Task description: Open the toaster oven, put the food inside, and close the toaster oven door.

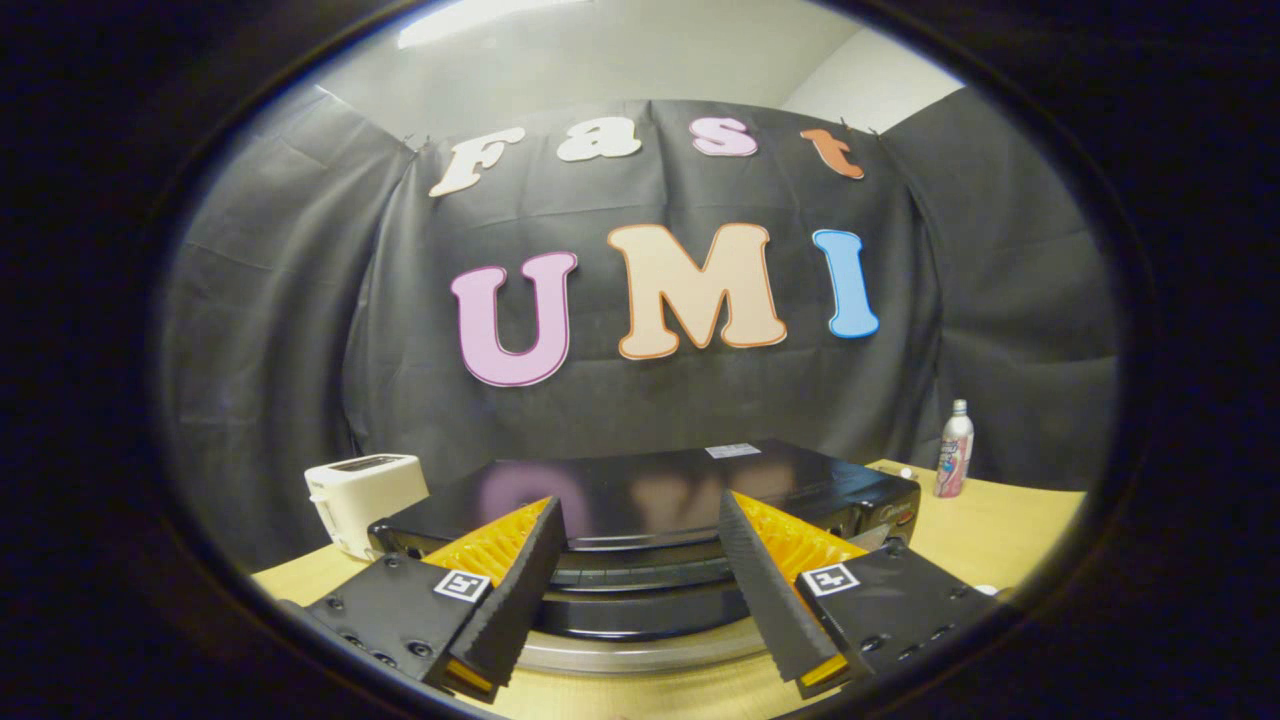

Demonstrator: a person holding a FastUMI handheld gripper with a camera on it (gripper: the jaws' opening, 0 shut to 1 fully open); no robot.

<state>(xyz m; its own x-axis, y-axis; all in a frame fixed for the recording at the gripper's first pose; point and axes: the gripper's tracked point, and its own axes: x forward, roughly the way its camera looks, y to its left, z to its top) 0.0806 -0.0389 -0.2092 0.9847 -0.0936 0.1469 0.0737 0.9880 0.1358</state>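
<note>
Backdrop: black cloth wall (640, 400) hangs behind everything, with a pale room wall above it.
Worktop: light wooden worktop (1000, 530) carries all the things; it shows to either side of the toaster oven and just below it, between the fingers.
Toaster oven: black toaster oven (650, 490) sits straight ahead of the tool, its glossy flat top mirroring the wall behind. A small pale sticker lies on the far part of that top.
Toaster oven door: the front with its dark curved door (640, 605) faces the tool and looks closed; a silvery band runs under it. What is inside the toaster oven cannot be seen.
Tool: the tool (640, 625) hangs just before the toaster oven's front, jaws spread wide apart and holding nothing. Each finger flanks the door front, one toward either end; whether they touch it cannot be told.
Fingers: the ribbed fingers (510, 590) angle inward toward the toaster oven, each with a small square marker on its base.
Pop-up toaster: white slot toaster (365, 500) stands just beside the toaster oven's left rear corner, close to the cloth wall. Its slots cannot be looked into.
Bottle: slim capped bottle (954, 450) with a pink printed label stands upright, near the toaster oven's right rear corner. Its contents cannot be told.
Small object: tiny white thing (906, 472) lies between the bottle and the toaster oven.
</note>
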